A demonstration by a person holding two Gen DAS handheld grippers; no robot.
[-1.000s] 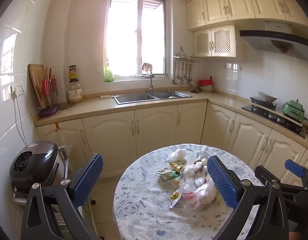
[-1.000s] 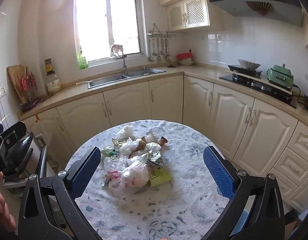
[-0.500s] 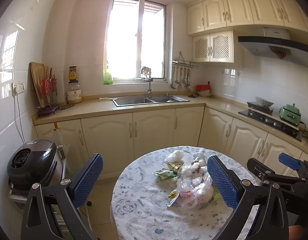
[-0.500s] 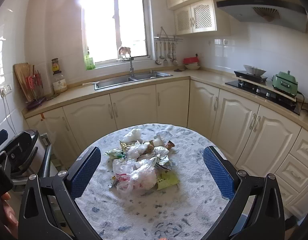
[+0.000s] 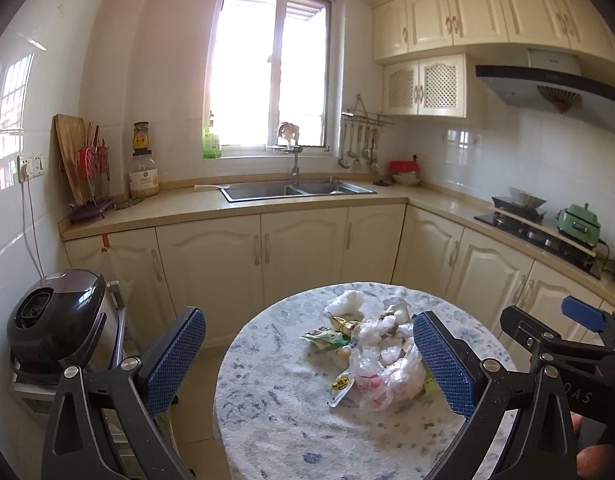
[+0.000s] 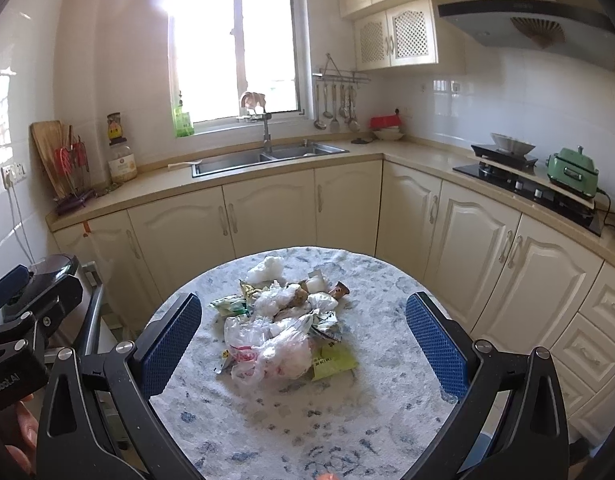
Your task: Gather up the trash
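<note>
A pile of trash [image 6: 283, 324] lies in the middle of a round table [image 6: 387, 412] with a blue-patterned white cloth: clear plastic bags, crumpled white paper, green and yellow wrappers. It also shows in the left wrist view [image 5: 377, 354]. My right gripper [image 6: 303, 344] is open and empty, held back from the pile and above the table. My left gripper [image 5: 309, 364] is open and empty, left of the pile, its left finger out over the floor. The right gripper's body shows at the right edge of the left wrist view [image 5: 563, 340].
A dark rice cooker [image 5: 55, 324] stands on a metal rack left of the table. Cream cabinets [image 6: 267, 216] with a sink [image 6: 267, 156] run behind, and a hob with a green pot [image 6: 571, 168] at the right. Floor lies between table and cabinets.
Both grippers have pulled back and risen slightly, so the table and trash pile look smaller and lower. Both stay open. The trash has not moved.
</note>
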